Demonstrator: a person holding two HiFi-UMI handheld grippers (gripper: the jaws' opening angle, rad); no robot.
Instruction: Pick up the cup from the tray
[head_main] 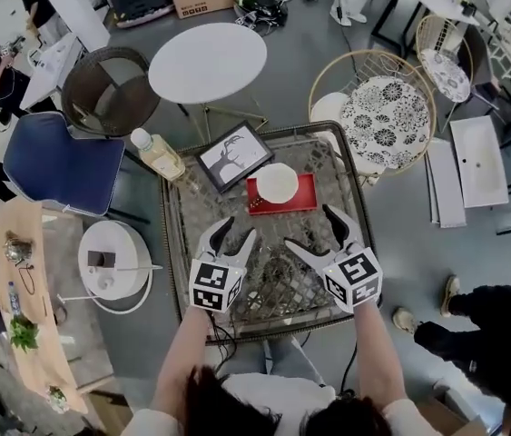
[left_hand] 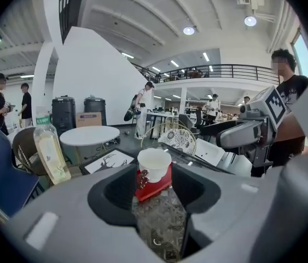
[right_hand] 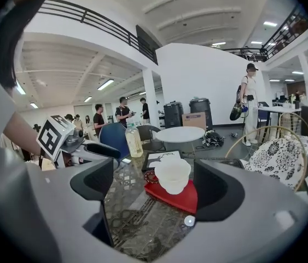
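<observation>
A white cup (head_main: 277, 182) stands upright on a small red tray (head_main: 302, 195) at the far side of a glass-topped wicker table (head_main: 269, 291). My left gripper (head_main: 235, 232) is open over the table, short of the tray and to its left. My right gripper (head_main: 314, 230) is open too, short of the tray's right end. Neither touches the cup. In the left gripper view the cup (left_hand: 154, 164) and tray (left_hand: 156, 188) sit ahead between the open jaws, and the right gripper (left_hand: 247, 130) shows at the right. In the right gripper view the cup (right_hand: 172, 175) rests on the tray (right_hand: 180, 198) ahead.
A framed picture (head_main: 233, 156) and a bottle of yellowish liquid (head_main: 157, 153) stand at the table's far left. Beyond are a round white table (head_main: 207, 62), a wicker chair with a patterned cushion (head_main: 387, 112), a blue chair (head_main: 60, 163) and a white stool (head_main: 114, 260). People stand further off.
</observation>
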